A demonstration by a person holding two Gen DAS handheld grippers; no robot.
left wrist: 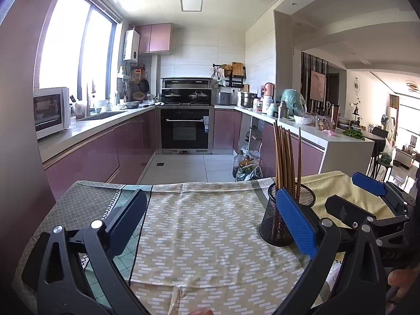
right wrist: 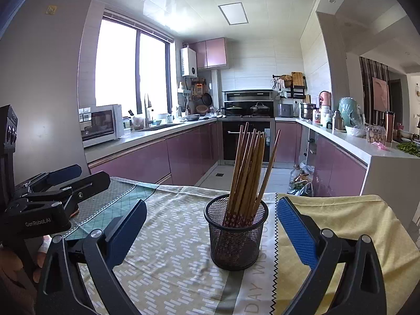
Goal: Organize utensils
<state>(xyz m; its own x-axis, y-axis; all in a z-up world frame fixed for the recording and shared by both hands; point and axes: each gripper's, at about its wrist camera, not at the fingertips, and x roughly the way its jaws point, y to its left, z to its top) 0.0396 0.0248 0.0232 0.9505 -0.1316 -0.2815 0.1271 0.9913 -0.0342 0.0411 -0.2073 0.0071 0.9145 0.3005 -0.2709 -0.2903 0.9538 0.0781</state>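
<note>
A black mesh cup [right wrist: 236,239] stands upright on the patterned tablecloth [right wrist: 170,249] and holds several brown chopsticks [right wrist: 249,170], leaning slightly right. My right gripper [right wrist: 212,207] is open, its blue pads wide apart on either side of the cup and touching nothing. My left gripper [left wrist: 211,202] is also open and empty over bare cloth. In the left wrist view the cup [left wrist: 273,225] sits behind the right-hand finger [left wrist: 296,223], with the chopsticks [left wrist: 284,157] rising above it. Each view shows the other gripper at its edge: the right gripper [left wrist: 349,194] and the left gripper [right wrist: 86,174].
A yellow cloth [right wrist: 341,223] covers the table's right part, and a green diamond-patterned cloth [left wrist: 86,199] covers its left. Beyond the far table edge the kitchen floor drops away, with bottles and bags [left wrist: 244,165] by the counter. A hand [left wrist: 401,281] grips the right tool.
</note>
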